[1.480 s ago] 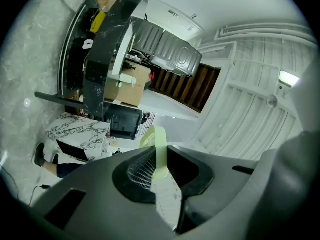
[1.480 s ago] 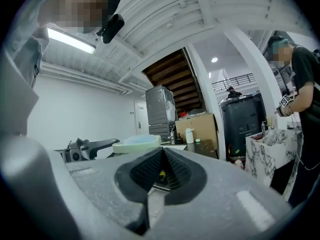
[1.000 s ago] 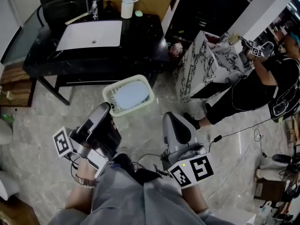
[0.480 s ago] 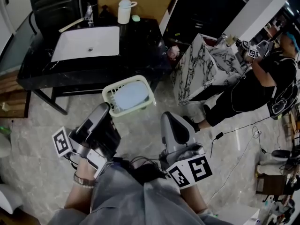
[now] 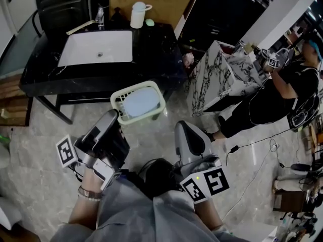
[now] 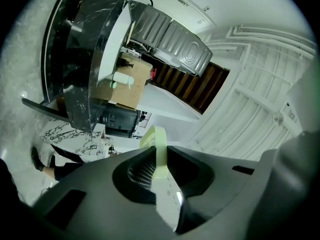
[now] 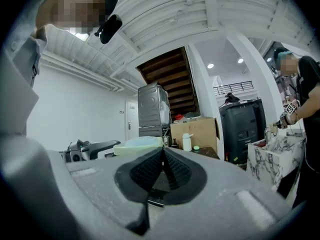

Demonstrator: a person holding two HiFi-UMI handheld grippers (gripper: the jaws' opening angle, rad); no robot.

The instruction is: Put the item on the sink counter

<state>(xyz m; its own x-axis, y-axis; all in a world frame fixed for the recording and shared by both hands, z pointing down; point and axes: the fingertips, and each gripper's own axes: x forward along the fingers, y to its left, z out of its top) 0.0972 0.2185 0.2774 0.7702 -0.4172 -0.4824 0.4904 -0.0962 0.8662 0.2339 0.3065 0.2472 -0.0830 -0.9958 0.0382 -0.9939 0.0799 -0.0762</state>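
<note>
head view, whole basket [image 5: 116,105], left gripper view, its clamped rim [image 6: 159,144]

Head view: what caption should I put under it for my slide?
Left gripper holds a pale green basket by its rim near the black sink counter; right gripper shut, empty.

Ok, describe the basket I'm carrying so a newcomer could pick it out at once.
Find the black sink counter with its white basin, at the top of the head view. Just below its front edge, over the floor, is the pale green basket, its rim clamped in the left tool. Unlike the marble-patterned box to its right, it has slatted sides and a pale blue inside.
</note>
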